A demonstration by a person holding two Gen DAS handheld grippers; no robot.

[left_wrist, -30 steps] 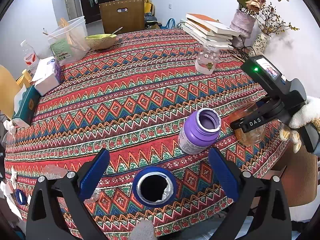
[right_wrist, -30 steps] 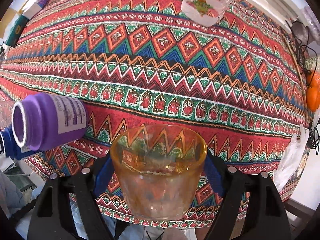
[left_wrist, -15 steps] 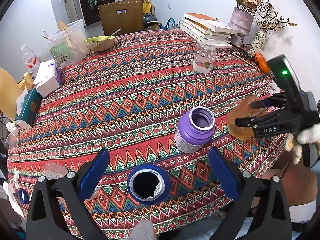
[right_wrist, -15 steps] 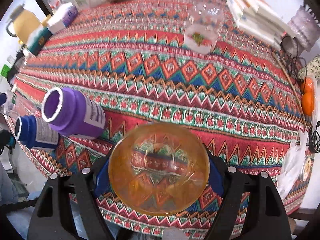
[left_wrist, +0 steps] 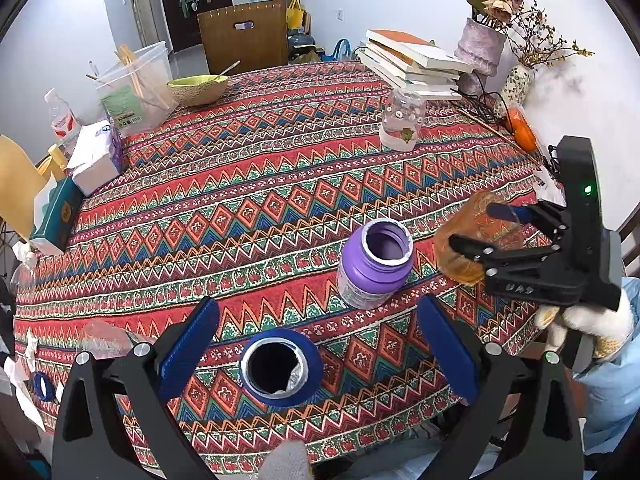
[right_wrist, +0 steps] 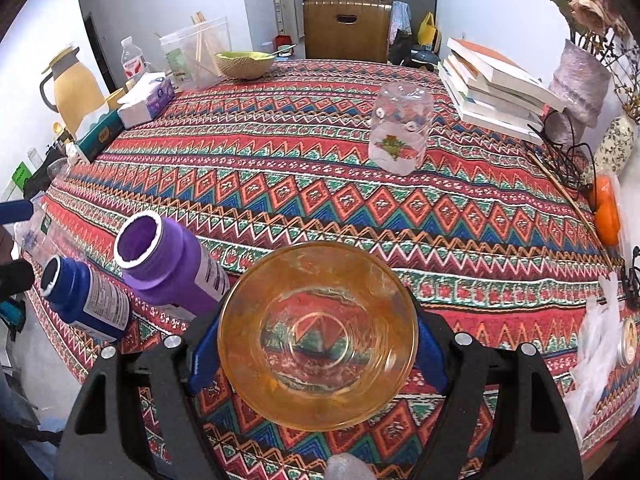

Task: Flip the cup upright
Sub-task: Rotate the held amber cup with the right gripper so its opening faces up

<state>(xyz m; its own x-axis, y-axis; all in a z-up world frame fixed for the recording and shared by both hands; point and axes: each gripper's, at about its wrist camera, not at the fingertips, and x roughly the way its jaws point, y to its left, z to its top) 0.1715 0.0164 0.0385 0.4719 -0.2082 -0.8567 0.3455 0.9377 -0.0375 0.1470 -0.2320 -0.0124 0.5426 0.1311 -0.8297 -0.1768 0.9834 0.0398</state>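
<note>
My right gripper (right_wrist: 318,350) is shut on an amber glass cup (right_wrist: 318,334) and holds it in the air above the near table edge, lying on its side with its mouth toward the right wrist camera. In the left wrist view the same cup (left_wrist: 468,240) sits between the right gripper's (left_wrist: 476,230) fingers at the right, mouth pointing left. My left gripper (left_wrist: 316,340) is open and empty over the near table edge, around an open blue bottle (left_wrist: 282,366) without touching it. A clear cup (right_wrist: 400,132) stands upside down farther back.
An open purple bottle (left_wrist: 374,264) stands just left of the amber cup. A patterned tablecloth (left_wrist: 260,184) covers the table. Stacked books (left_wrist: 416,64), vases (left_wrist: 480,52), an orange (left_wrist: 522,134), a green bowl (left_wrist: 198,88), a plastic tub (left_wrist: 136,88) and tissue boxes (left_wrist: 98,158) line the far and left edges.
The right gripper has turned the amber cup from mouth-down to on its side, mouth facing its camera, and lifted it. The left gripper has hardly moved.
</note>
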